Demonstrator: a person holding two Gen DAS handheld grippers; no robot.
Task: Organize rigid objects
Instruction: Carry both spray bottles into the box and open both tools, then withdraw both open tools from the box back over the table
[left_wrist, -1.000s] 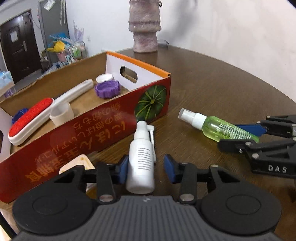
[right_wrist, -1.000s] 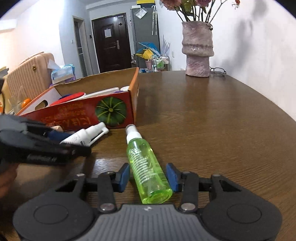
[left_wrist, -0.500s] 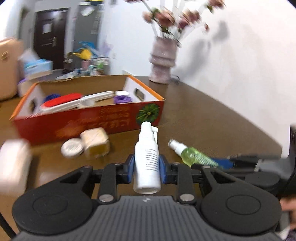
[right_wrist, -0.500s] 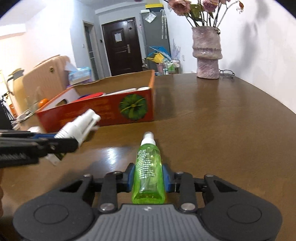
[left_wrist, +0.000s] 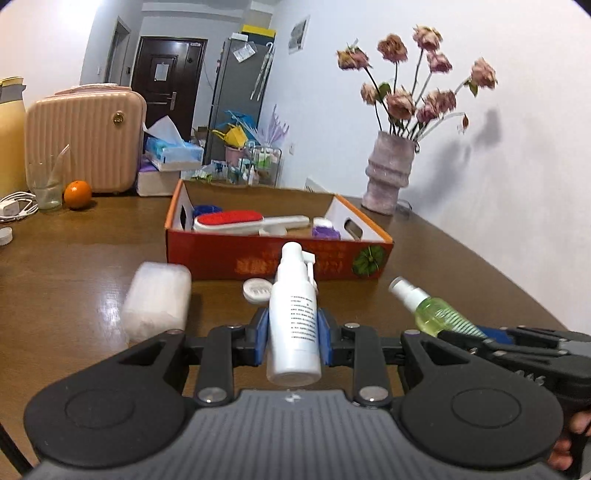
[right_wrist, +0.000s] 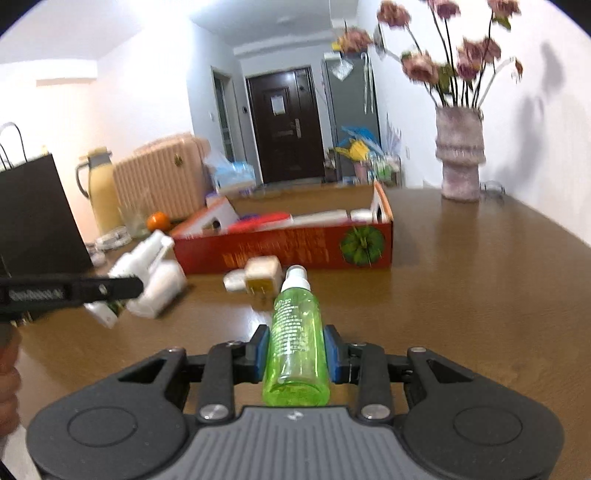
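My left gripper (left_wrist: 291, 334) is shut on a white spray bottle (left_wrist: 293, 317) and holds it above the table, nozzle forward. My right gripper (right_wrist: 295, 352) is shut on a green spray bottle (right_wrist: 295, 343), also lifted; it shows at the right of the left wrist view (left_wrist: 432, 312). The white bottle shows at the left of the right wrist view (right_wrist: 138, 264). Ahead stands the red cardboard box (left_wrist: 258, 258) (right_wrist: 295, 251) holding a red lint brush (left_wrist: 232, 219), a purple lid (left_wrist: 325, 232) and white pieces.
On the table before the box lie a white tissue pack (left_wrist: 157, 299), a round white lid (left_wrist: 256, 290) and a small yellowish block (right_wrist: 260, 277). A vase of dried flowers (left_wrist: 388, 173) stands at the back right. An orange (left_wrist: 77, 194), a glass and a suitcase are far left.
Both grippers closed on their bottles and lifted them off the table. Both have pulled back and up from the box, so more of the table shows.
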